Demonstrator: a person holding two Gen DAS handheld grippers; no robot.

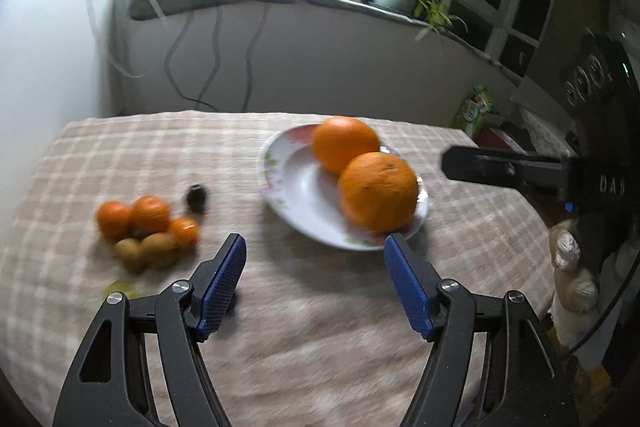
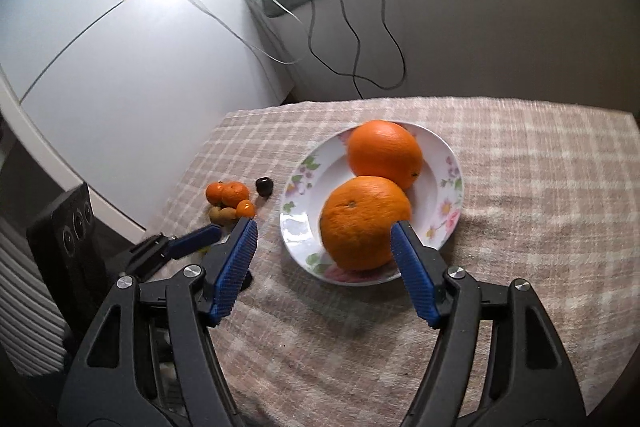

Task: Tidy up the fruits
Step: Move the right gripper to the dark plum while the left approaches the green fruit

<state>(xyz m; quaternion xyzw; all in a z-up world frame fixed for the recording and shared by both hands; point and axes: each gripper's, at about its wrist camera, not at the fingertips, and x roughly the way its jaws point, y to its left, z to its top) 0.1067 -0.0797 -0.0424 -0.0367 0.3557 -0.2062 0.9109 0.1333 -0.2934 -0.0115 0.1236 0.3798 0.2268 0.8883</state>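
Oranges: two large oranges lie touching in the floral plate on the checked surface. Small citrus fruits, kiwis and a dark fruit cluster to the left. Left tool and right tool both stand apart, empty, near the plate

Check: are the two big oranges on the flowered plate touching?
Touching: in the right wrist view, the near orange overlaps the far orange with no gap on the plate.
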